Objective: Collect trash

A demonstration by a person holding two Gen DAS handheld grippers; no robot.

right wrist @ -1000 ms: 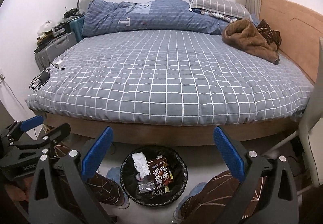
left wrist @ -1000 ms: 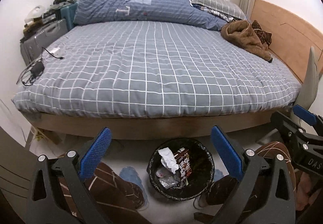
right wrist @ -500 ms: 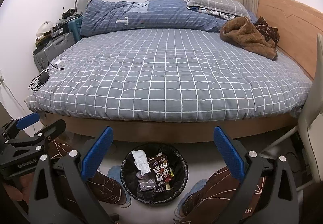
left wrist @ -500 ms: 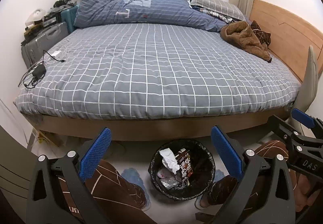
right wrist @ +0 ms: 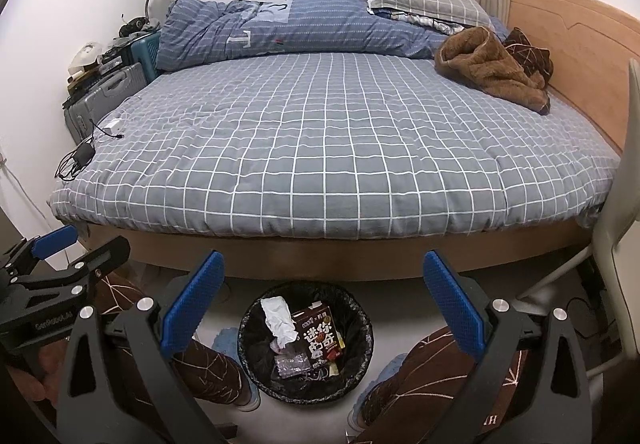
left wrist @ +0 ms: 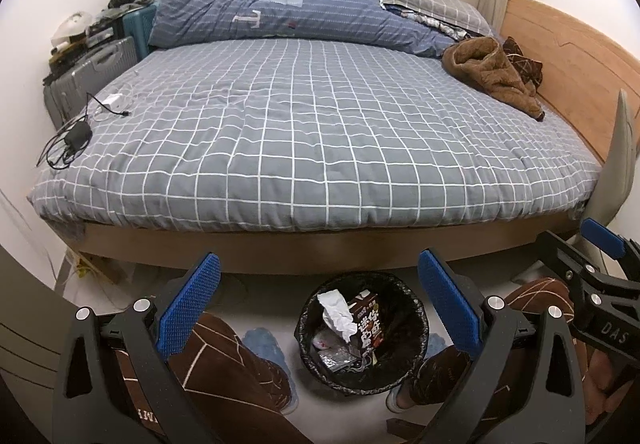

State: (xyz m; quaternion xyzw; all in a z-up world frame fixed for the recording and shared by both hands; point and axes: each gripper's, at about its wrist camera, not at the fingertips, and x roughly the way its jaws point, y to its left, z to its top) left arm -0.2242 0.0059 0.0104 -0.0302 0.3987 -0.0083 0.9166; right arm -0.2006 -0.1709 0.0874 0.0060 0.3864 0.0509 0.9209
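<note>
Through the left wrist view we are holding the left gripper (left wrist: 318, 300) wide open and empty; one trash bin (left wrist: 362, 336) is sitting just below and ahead, between its fingers, holding one crumpled tissue (left wrist: 336, 310) and one carton (left wrist: 370, 322).

Through the right wrist view we are holding the right gripper (right wrist: 324, 298) equally spread, empty, the bin (right wrist: 306, 340) below, slightly leftward; neither is clearly nearer.

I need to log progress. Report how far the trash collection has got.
Done: the bin on the floor already holds a crumpled tissue and a brown carton. In hand: nothing; left tongs and right tongs are open and empty. Left: no loose trash shows on the bed.
</note>
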